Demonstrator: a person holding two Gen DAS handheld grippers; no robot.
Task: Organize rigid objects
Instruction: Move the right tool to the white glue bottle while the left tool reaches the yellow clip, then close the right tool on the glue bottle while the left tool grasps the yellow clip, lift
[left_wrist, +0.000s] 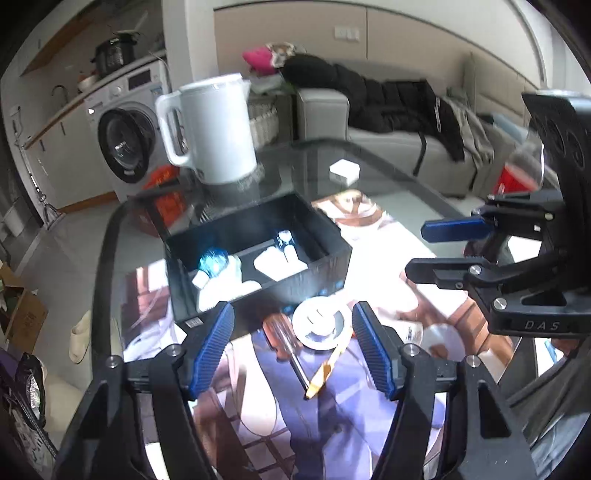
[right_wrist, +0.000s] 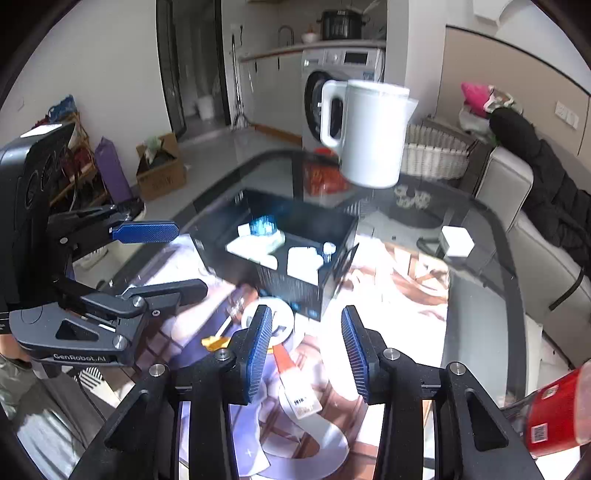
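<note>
A living room with a grey sofa, a white front-loading washing machine and a kitchen counter surrounds a glass-topped table (left_wrist: 388, 162) covered partly by a printed illustrated mat.

The left gripper (left_wrist: 293, 343) hangs low over the mat with its blue ribbed pads spread wide and nothing between them. Framed in that gap lie a screwdriver with an amber transparent handle and steel shaft (left_wrist: 286, 341), a round white disc-shaped object (left_wrist: 320, 323) and a thin yellow-orange strip (left_wrist: 325, 369) that crosses the screwdriver's tip. The right gripper (right_wrist: 306, 349) is likewise spread and empty, poised just beside the left one over the same cluster; an orange-and-white tube (right_wrist: 295, 384) lies below its pads.

Just beyond the cluster stands a black rectangular divided box (left_wrist: 314, 266), near the table's left edge, already holding several white pieces and a blue faceted item. A white plastic kettle (left_wrist: 212, 129) stands at the far left corner, a small white cube (left_wrist: 344, 171) sits well apart toward the far edge, and a red container (right_wrist: 557, 413) sits near the right edge.

The step in hand appears to be picking a loose item for the box. To do it well, the left gripper should probably straddle the screwdriver's handle across its width, descending until the pads nearly touch the mat, and close without catching the disc or strip. The right gripper should keep clear to avoid collision.
</note>
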